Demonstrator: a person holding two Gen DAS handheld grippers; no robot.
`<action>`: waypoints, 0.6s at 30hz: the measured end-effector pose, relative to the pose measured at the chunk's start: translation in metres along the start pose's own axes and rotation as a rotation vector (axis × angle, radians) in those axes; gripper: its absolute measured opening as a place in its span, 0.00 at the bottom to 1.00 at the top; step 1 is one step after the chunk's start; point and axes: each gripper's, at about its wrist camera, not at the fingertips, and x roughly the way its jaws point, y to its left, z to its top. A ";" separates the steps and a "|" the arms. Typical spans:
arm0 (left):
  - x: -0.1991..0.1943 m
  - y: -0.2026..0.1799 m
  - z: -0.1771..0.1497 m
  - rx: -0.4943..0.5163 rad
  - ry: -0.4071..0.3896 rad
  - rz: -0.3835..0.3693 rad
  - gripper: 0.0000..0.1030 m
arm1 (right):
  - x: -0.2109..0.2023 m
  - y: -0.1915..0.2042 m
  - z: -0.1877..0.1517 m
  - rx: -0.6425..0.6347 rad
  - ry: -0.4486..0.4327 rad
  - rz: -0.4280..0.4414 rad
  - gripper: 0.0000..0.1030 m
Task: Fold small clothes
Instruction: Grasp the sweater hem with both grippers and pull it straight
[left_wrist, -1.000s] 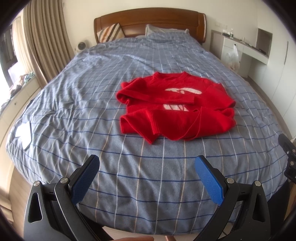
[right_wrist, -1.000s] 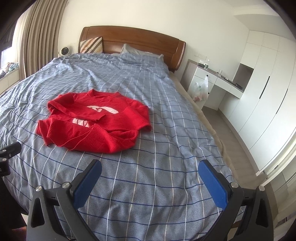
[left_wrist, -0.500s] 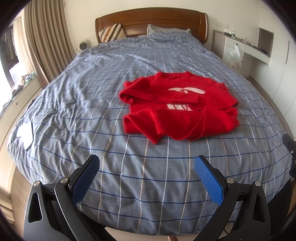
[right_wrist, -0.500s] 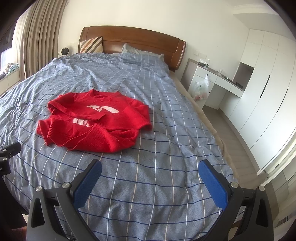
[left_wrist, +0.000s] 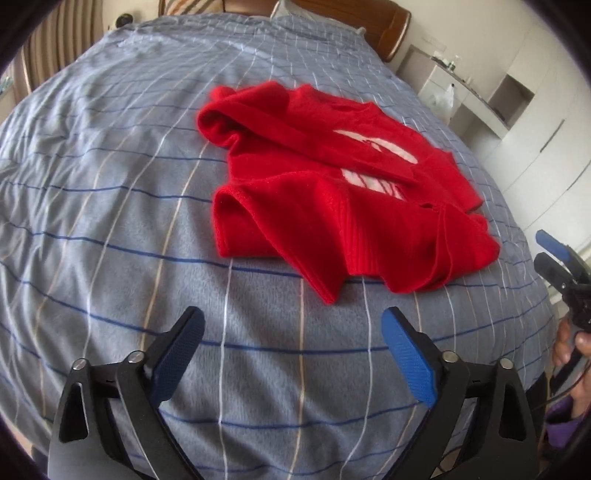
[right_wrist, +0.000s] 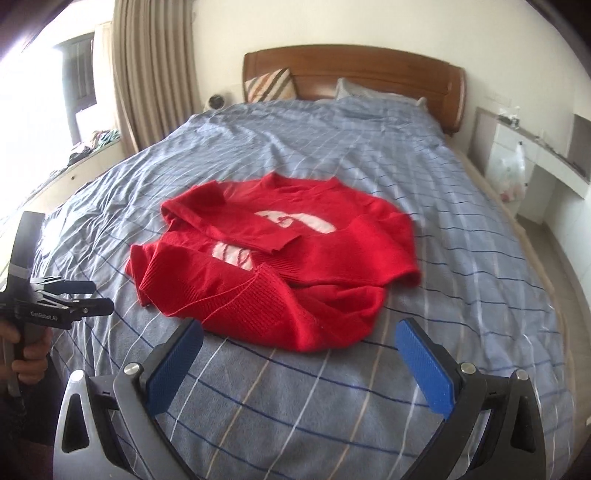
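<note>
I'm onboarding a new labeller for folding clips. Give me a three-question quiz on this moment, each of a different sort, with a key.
1. True or false: the red sweater lies flat and smoothed out on the bed.
2. Pick one. The left gripper is: A) clamped on a sleeve, B) holding nothing, jaws closing over bare cover, C) out of view.
3. What hangs at the white desk right of the bed?

Key
1. False: it is rumpled, a sleeve lies across the chest and the hem is bunched.
2. B.
3. A plastic bag.
</note>
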 end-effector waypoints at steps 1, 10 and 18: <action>0.007 0.002 0.003 -0.006 0.007 -0.012 0.76 | 0.013 0.002 0.006 -0.024 0.023 0.029 0.94; 0.016 0.003 0.018 -0.058 -0.012 -0.162 0.03 | 0.081 0.011 0.010 -0.143 0.211 0.137 0.04; -0.066 0.032 -0.017 0.060 0.027 -0.255 0.03 | -0.051 0.000 -0.043 -0.199 0.105 0.225 0.04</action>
